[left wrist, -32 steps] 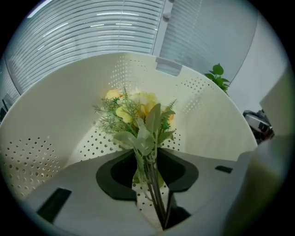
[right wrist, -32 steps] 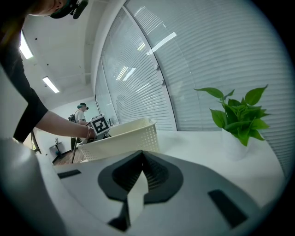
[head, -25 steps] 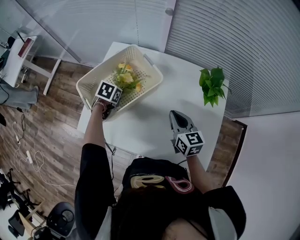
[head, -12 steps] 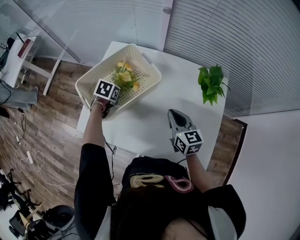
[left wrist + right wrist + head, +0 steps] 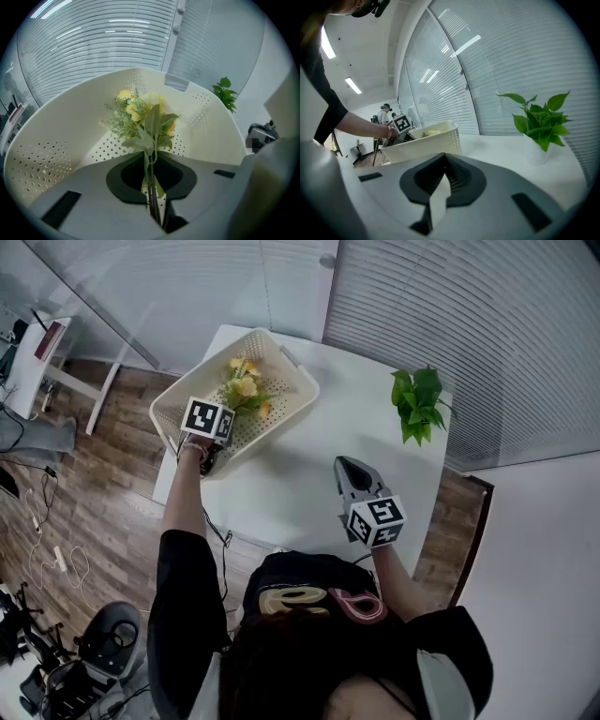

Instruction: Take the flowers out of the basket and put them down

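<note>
- Left gripper: fingers, just closing, clamp the stems of the yellow flowers inside the white basket, upper left of the head view.
- Right gripper: fingers together, empty, over the desk.

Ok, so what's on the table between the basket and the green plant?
Nothing: in the head view the white table is bare between the basket and the plant.

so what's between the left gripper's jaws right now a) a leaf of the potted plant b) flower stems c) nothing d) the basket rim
b: the jaws of the left gripper, which have just been closing, pinch the green stems of the flowers, with the blooms within the basket.
</note>
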